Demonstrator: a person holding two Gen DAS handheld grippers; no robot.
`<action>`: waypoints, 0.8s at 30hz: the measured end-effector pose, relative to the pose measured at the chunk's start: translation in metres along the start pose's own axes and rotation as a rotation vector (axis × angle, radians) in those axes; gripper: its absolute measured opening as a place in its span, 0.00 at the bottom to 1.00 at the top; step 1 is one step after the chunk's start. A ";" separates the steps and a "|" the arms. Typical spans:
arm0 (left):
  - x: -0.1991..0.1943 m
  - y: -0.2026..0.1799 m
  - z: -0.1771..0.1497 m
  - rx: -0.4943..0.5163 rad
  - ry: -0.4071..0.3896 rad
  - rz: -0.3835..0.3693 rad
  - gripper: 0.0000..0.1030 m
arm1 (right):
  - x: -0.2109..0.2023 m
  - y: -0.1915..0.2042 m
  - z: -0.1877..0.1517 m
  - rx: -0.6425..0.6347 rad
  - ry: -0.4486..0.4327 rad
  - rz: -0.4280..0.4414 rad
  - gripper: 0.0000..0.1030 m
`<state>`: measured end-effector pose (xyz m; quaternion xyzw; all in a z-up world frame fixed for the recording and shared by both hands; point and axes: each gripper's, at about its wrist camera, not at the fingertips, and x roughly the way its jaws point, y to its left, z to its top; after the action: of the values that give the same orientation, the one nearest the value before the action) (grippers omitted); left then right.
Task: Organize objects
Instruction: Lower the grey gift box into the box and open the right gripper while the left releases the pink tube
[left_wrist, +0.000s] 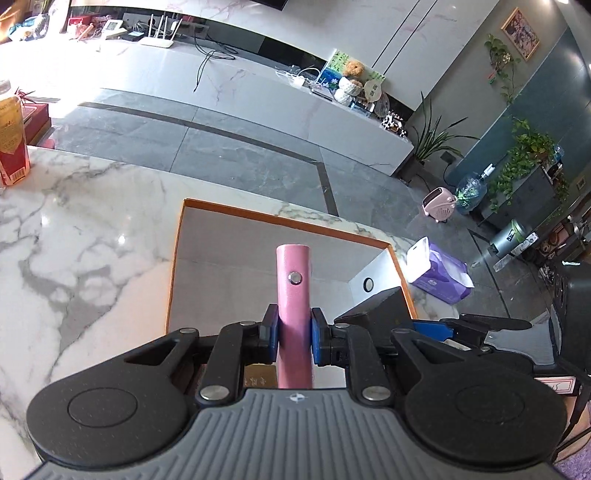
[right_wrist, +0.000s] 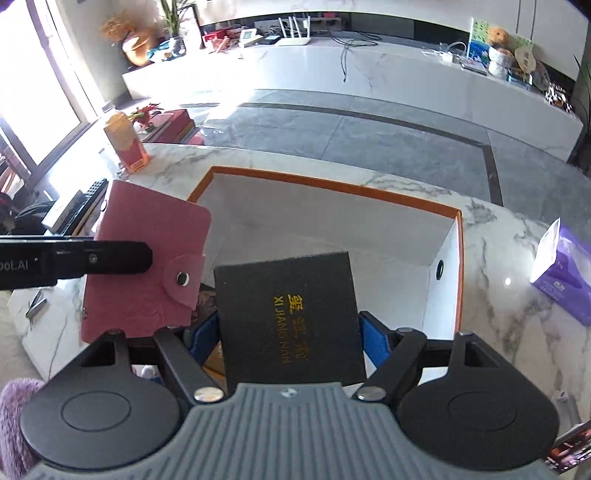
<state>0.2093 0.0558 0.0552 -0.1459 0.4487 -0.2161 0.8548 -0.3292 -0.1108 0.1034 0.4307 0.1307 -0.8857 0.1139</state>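
My left gripper (left_wrist: 294, 332) is shut on a pink snap-button wallet (left_wrist: 293, 295), held edge-on above the near part of an orange-rimmed white box (left_wrist: 280, 218). The same wallet (right_wrist: 147, 258) shows flat in the right wrist view, with a left finger (right_wrist: 110, 256) across it, at the box's left rim. My right gripper (right_wrist: 290, 332) is shut on a black booklet with gold lettering (right_wrist: 288, 317), held over the near side of the box (right_wrist: 332, 188). In the left wrist view the booklet (left_wrist: 376, 306) and the right gripper's blue pads sit just right of the wallet.
The box stands on a white marble table (left_wrist: 74, 240). A red and orange drink carton (left_wrist: 13, 144) stands at the table's far left. A purple tissue pack (right_wrist: 565, 273) lies right of the box. A remote and small items (right_wrist: 74, 210) lie at the table's left.
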 end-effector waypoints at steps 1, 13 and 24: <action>0.007 0.003 0.003 0.004 0.007 0.007 0.19 | 0.010 -0.001 0.002 0.017 0.008 -0.012 0.77; 0.069 0.003 0.015 0.161 0.105 0.102 0.19 | 0.078 -0.024 0.025 0.250 0.064 -0.063 0.77; 0.118 0.001 0.014 0.204 0.194 0.146 0.19 | 0.106 -0.049 0.023 0.294 0.115 -0.122 0.77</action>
<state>0.2804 -0.0014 -0.0212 -0.0037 0.5142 -0.2110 0.8313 -0.4254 -0.0818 0.0402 0.4841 0.0321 -0.8744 -0.0121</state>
